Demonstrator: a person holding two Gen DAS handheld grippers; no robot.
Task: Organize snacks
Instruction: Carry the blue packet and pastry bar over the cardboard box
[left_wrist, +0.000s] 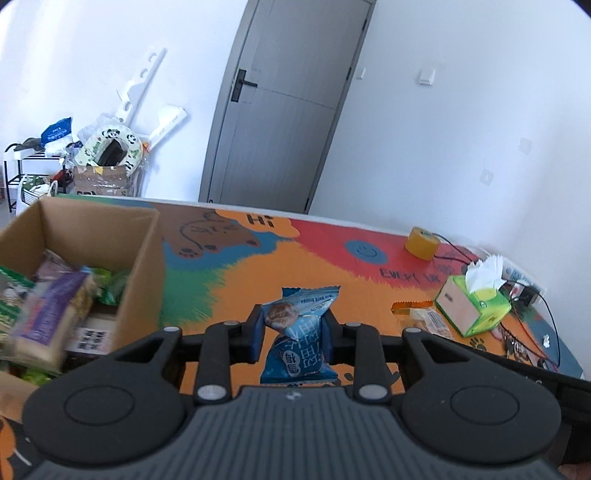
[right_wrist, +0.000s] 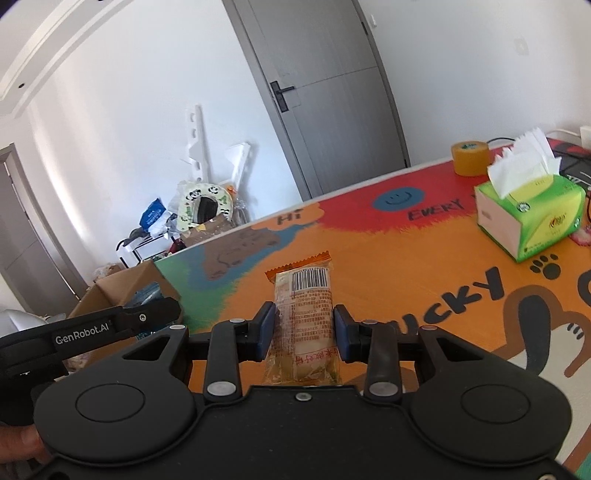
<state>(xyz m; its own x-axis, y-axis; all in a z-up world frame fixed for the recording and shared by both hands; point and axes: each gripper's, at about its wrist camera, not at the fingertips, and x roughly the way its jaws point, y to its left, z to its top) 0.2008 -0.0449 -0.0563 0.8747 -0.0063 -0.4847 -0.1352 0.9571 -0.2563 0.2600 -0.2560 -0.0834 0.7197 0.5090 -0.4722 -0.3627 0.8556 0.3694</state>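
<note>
Fingers: left gripper (left_wrist: 294, 334) pinches blue snack packet (left_wrist: 299, 332); right gripper (right_wrist: 305, 332) clamps orange snack bar (right_wrist: 306, 325).
Box: cardboard box (left_wrist: 140, 266) left of both.
Axis: both snacks lie along fingers.
Nearer: left hand.

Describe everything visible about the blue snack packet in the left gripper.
The blue snack packet is a glossy, pillow-style plastic wrapper with crimped, serrated ends, white lettering and a picture of a round brown biscuit near its top. It stands roughly upright, leaning slightly, pinched at the waist between the left gripper pads, so the film creases inward there. It appears lifted above the colourful table mat, touching only the pads.
</note>
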